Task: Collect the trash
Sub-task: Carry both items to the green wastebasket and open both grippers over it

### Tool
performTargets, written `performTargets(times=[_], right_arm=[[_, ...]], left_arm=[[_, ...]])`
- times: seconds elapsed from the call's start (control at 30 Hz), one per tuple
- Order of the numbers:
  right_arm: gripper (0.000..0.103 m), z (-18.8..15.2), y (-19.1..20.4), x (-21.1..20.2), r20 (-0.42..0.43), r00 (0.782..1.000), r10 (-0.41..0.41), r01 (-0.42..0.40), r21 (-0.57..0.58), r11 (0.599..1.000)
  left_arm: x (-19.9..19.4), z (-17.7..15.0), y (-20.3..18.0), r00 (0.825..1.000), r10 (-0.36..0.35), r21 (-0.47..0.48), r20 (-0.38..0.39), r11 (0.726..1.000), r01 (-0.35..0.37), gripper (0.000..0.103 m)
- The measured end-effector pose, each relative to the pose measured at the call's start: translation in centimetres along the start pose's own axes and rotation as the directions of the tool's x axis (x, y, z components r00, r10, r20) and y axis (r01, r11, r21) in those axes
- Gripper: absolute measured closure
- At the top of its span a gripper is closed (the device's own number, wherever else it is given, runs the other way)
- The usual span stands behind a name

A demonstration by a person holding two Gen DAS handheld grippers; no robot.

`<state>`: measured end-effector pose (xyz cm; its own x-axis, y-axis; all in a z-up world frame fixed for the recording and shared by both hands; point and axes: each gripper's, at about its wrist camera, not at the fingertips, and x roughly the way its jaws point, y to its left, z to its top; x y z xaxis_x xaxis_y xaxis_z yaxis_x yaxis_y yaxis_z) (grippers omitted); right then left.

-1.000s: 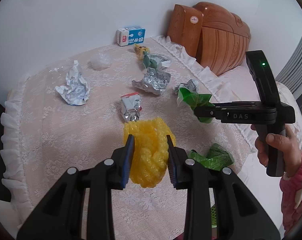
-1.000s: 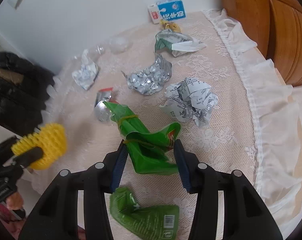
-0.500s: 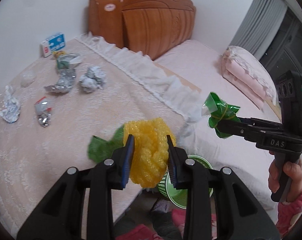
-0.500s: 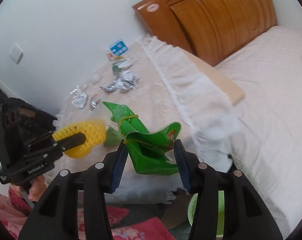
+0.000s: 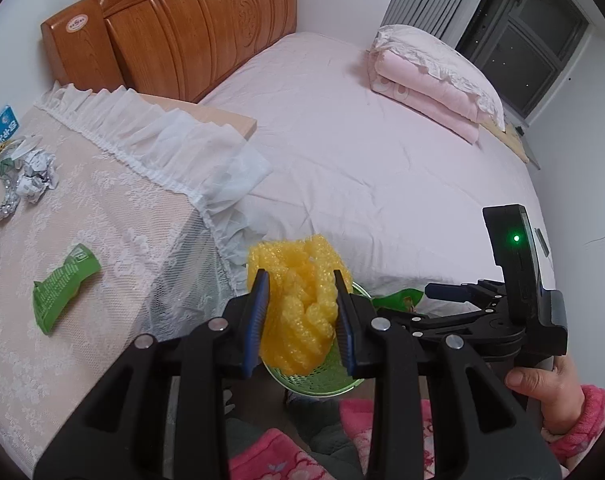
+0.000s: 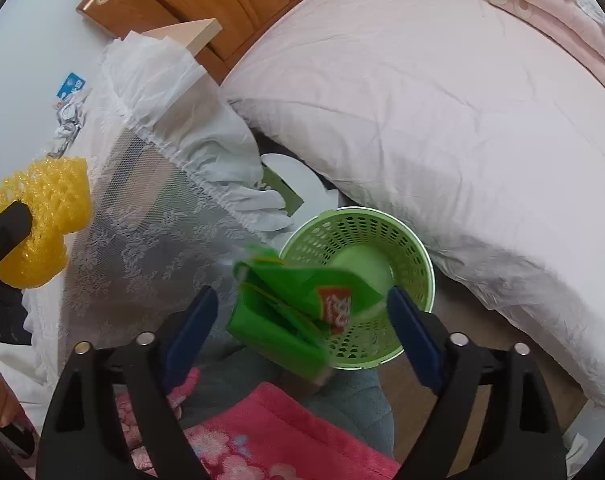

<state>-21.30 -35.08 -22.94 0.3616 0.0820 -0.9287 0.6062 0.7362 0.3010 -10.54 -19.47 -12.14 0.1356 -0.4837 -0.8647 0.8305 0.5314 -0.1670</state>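
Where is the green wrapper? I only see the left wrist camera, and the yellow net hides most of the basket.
Observer: In the right wrist view the right claw has its jaws opening. The green wrapper sits loose between them, blurred, touching neither pad.
Operator: Is it over the basket?
Observer: It overlaps the green basket at the rim on the table's side.
Operator: Anything inside already?
Observer: The bit of the bottom that shows looks bare.
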Motion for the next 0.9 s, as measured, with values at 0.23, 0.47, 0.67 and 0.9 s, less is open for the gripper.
performTargets(times=[0.23,0.47,0.67,0.9], right_arm=[[0.003,0.6,-3.8,-1.5,0.06,0.996,-0.059,0.054,0.079,0.995],[0.003,0.6,-5.8,-2.2,0.081,0.993,-0.087,0.076,0.122,0.99],[0.003,0.0,-6.6,-2.8,0.088,0.991,-0.1,0.087,0.143,0.986],[0.003,-0.3,-7.3,-3.3,0.086,0.99,-0.109,0.094,0.163,0.982]], left_arm=[[1.2,-0.1,-2.1,0.999,-0.011,0.025,-0.036,1.0,0.012,0.073],[1.9,-0.2,-3.2,0.997,-0.039,0.043,-0.065,0.998,0.042,0.073],[3.2,-0.6,-4.5,0.991,-0.074,0.064,-0.111,0.995,0.082,0.073],[2.9,-0.9,-5.9,0.992,-0.078,0.11,-0.102,0.99,0.09,0.025]])
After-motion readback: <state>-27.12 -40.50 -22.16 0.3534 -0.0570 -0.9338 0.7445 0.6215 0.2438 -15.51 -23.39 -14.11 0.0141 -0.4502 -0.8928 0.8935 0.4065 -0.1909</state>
